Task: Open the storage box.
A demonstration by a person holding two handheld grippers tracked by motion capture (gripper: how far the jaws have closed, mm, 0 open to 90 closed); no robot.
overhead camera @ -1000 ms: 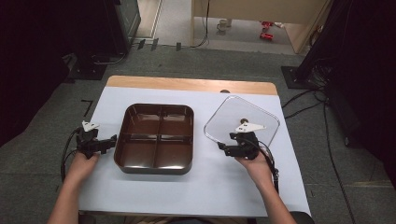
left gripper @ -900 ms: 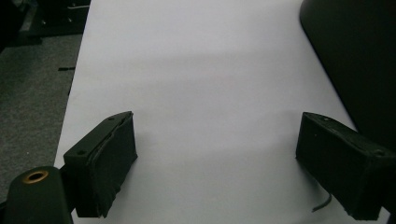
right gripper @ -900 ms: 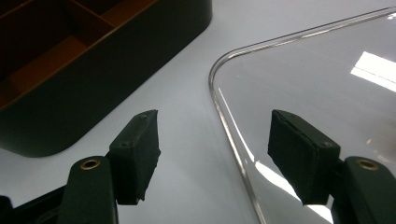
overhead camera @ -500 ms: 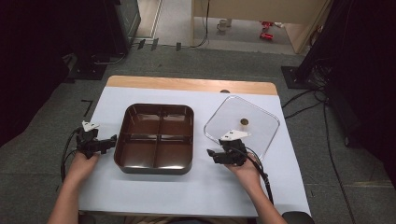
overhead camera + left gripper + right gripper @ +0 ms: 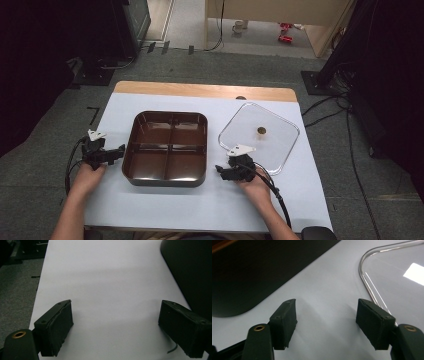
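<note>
Brown four-compartment tray (image 5: pixel 170 147) at tabletop (image 5: pixel 210 205) centre, all compartments empty. Clear square lid (image 5: pixel 260 135) lying flat just right of it, small round knob in the middle. Left gripper (image 5: pixel 116 152) just left of the tray's left wall, jaws open over bare white surface. Right gripper (image 5: pixel 220 172) at the lid's near-left corner, in the gap between tray and lid, jaws just opened further, nothing between them. Open room along the near edge.

Brown four-compartment tray (image 5: pixel 170 147) between two tongs, clear lid (image 5: pixel 270 137) seemingly just beside right tongs (image 5: pixel 226 172).
</note>
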